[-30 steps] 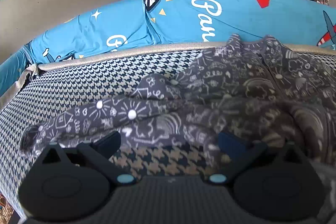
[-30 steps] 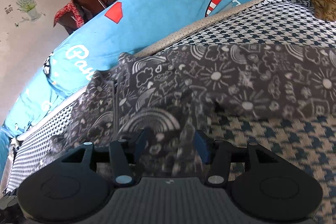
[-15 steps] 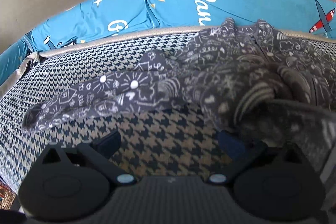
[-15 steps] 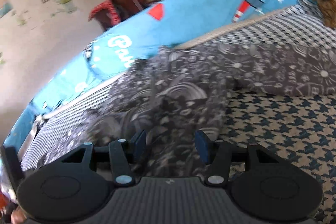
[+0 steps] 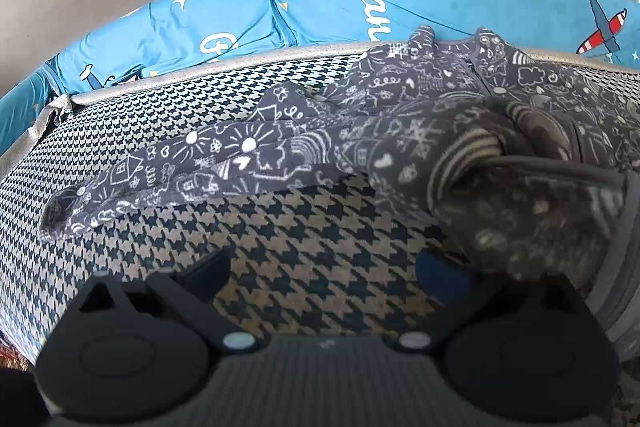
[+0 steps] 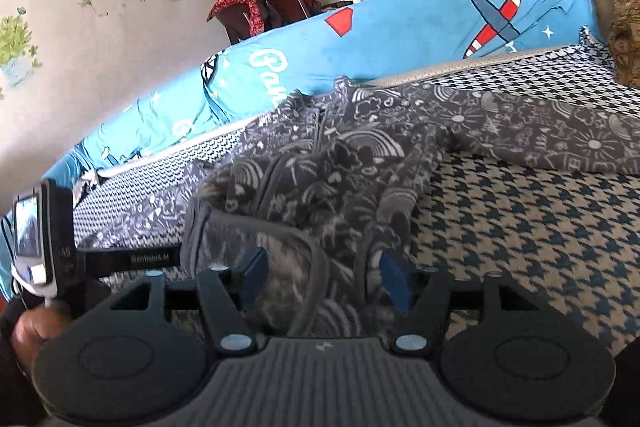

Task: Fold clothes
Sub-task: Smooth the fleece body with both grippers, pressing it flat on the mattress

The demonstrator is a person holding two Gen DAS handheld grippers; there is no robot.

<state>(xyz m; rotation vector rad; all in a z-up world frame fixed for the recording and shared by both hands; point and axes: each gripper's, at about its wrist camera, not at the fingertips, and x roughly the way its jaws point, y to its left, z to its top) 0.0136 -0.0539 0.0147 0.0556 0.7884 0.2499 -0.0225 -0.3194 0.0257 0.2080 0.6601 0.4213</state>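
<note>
Two hand-held grippers are working over a sofa seat (image 5: 168, 131): the right hand-held gripper (image 6: 322, 277) is opening its jaws with a fold of the gray doodle top (image 6: 348, 171) lying loose between them. The left hand-held gripper (image 5: 320, 269) is hanging wide apart, holding nothing. That top is lying spread across the checkered seat, against the blue cover (image 5: 240, 11).
</note>
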